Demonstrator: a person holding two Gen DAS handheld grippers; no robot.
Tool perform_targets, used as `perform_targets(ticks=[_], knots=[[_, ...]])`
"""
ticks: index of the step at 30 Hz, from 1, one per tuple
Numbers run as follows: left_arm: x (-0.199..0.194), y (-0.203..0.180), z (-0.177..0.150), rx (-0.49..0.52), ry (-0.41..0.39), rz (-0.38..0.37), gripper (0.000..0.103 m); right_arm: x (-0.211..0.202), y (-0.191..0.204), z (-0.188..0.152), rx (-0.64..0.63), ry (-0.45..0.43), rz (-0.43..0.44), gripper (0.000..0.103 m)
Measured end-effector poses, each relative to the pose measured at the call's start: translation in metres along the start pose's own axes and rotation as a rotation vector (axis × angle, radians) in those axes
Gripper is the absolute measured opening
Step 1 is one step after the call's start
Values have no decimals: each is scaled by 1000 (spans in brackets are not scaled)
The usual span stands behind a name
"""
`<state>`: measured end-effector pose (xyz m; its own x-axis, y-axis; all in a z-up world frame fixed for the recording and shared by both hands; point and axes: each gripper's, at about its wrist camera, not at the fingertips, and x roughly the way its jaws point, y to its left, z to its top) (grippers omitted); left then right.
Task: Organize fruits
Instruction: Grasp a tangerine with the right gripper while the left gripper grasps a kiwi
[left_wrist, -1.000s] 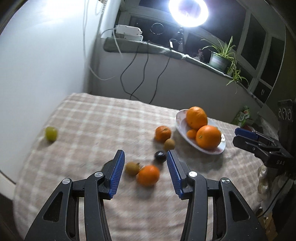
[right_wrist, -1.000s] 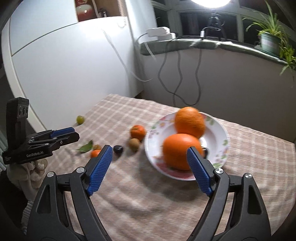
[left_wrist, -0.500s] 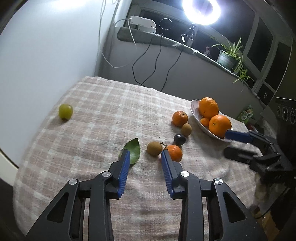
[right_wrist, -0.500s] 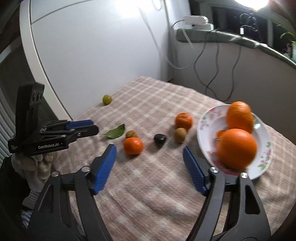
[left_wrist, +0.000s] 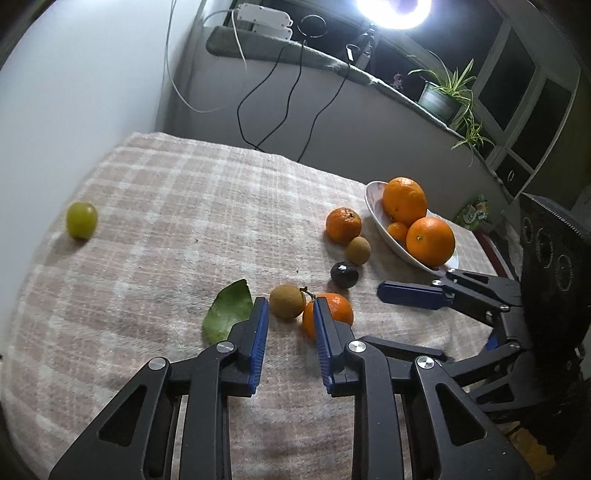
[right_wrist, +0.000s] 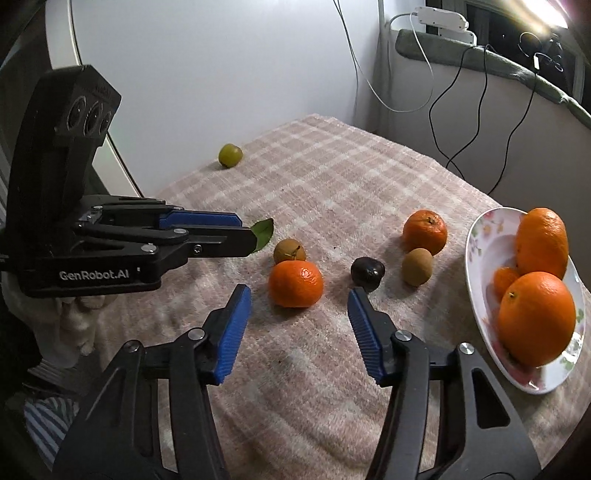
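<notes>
Loose fruit lies on the checked cloth: a mandarin (right_wrist: 295, 284), a small brown fruit (right_wrist: 289, 251) touching it, a dark fruit (right_wrist: 367, 270), a second brown fruit (right_wrist: 417, 266) and a second mandarin (right_wrist: 424, 232). A green fruit (right_wrist: 230, 155) sits alone far left. My left gripper (left_wrist: 290, 302) hovers just short of the brown fruit (left_wrist: 287, 301), its jaws drawn close with nothing between them. My right gripper (right_wrist: 299, 291) is closing but still wide, the near mandarin just beyond its tips, untouched. The flowered plate (right_wrist: 480, 251) holds two big oranges and a small one.
A green leaf (left_wrist: 229, 314) lies beside the left finger. The table's rounded left edge meets a white wall. Cables hang at the back below a sill with a power strip, and a potted plant (left_wrist: 441, 98) stands there. A gloved hand (right_wrist: 70, 317) holds the left gripper.
Both grippers' jaws have narrowed. The left gripper sank toward the brown fruit and the mandarin. The right gripper swung left from over the plate to the loose fruit.
</notes>
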<state>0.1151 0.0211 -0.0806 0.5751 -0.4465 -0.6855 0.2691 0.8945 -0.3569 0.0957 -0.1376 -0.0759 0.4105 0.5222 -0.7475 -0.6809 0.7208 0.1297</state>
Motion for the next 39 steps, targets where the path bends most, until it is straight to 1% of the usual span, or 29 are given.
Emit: perform_targets(ticks=[6,13,18,21,23,27,28,29,30,32,34,36,39], knots=[[7,-2,6,0,25,-17,23,12,0,3,-19,12,-5,57],[23,-7,9,2,69,-13,23,20,1,3,-34,21,-11,57],[27,-7,15,9,75,-5,23,22,2,3,-37,22,-15,57],[28,-4,18,6,80,18,29,24,3,4,-36,21,-13,57],[28,0,17,-5,86,24,29,25,3,5,-35,19,-17,57],[28,6,15,-23,96,3,29,29,1,9,-32,20,-10,57],[27,6,15,-24,98,1,29,30,1,9,-34,21,-10,54],[27,6,14,-23,103,-3,29,31,2,9,-34,25,-7,43],[27,6,14,-23,104,-5,29,33,2,9,-34,33,-1,40],[27,6,15,-29,107,-13,32,32,3,7,-37,31,-1,40],[26,5,14,-29,107,-17,38,31,4,6,-40,29,-5,39],[27,2,14,-21,108,-21,39,27,2,4,-34,28,-4,39],[30,-2,13,-4,114,-5,39,19,1,0,-51,28,-19,39]])
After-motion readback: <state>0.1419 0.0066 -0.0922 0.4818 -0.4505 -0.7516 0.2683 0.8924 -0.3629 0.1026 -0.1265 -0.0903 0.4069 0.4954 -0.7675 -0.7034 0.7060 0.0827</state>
